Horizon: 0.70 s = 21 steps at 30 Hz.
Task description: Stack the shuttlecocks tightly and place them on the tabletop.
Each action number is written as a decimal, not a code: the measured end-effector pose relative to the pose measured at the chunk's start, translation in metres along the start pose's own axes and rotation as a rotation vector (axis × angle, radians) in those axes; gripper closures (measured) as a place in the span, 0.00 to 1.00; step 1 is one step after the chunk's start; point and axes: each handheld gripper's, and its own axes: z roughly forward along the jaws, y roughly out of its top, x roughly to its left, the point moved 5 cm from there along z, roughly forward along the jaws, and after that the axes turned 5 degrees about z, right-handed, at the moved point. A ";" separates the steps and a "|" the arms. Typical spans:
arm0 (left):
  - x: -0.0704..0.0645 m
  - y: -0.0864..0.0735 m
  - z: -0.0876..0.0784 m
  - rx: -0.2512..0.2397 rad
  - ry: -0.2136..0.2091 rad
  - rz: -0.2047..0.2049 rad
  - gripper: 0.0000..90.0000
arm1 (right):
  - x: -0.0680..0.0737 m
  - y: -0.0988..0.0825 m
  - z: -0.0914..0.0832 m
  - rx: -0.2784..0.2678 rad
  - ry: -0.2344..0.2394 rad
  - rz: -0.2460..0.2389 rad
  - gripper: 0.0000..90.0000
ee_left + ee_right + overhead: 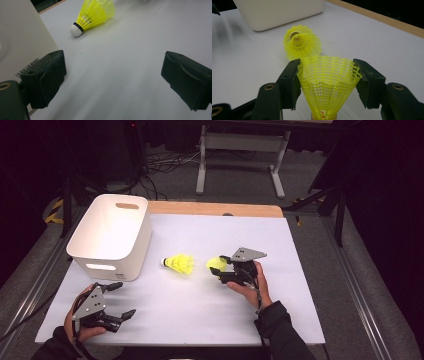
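Note:
A yellow shuttlecock [214,263] [327,82] sits between the jaws of my right gripper [220,266] [327,67], right of the table's middle. Both pads touch its mesh skirt, and its cork base points back toward the gripper. A second yellow shuttlecock [180,263] [95,13] [302,43] lies on its side on the white table [200,310], just left of the held one, its white cork toward the bin. My left gripper [124,299] [115,75] rests near the front left corner. It is open with nothing between its jaws.
A white plastic bin [110,232] [20,37] [279,10] with handle slots stands at the table's back left, close to my left gripper. A wooden strip [215,209] runs along the far edge. Beyond it are a metal stand and cables on the floor.

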 end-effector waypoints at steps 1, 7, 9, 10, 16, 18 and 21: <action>0.000 0.000 0.000 0.003 -0.001 0.002 0.08 | 0.001 -0.002 -0.004 -0.005 0.007 -0.006 0.45; 0.000 0.000 0.000 0.001 0.000 -0.001 0.08 | -0.001 -0.012 -0.013 0.000 0.013 -0.010 0.45; 0.000 0.000 0.000 0.004 0.002 -0.001 0.08 | -0.002 -0.015 -0.016 0.005 0.008 -0.014 0.45; 0.000 0.000 -0.001 0.002 0.003 0.002 0.08 | -0.002 -0.016 -0.018 0.002 0.009 -0.010 0.46; 0.000 0.000 -0.001 0.004 0.003 0.002 0.08 | -0.008 -0.025 -0.031 0.003 0.015 -0.012 0.46; 0.000 0.000 -0.001 0.003 0.004 0.001 0.08 | -0.008 -0.026 -0.032 0.005 0.017 -0.010 0.46; 0.000 0.000 -0.001 0.004 0.005 0.003 0.08 | -0.011 -0.032 -0.040 0.013 0.020 -0.012 0.44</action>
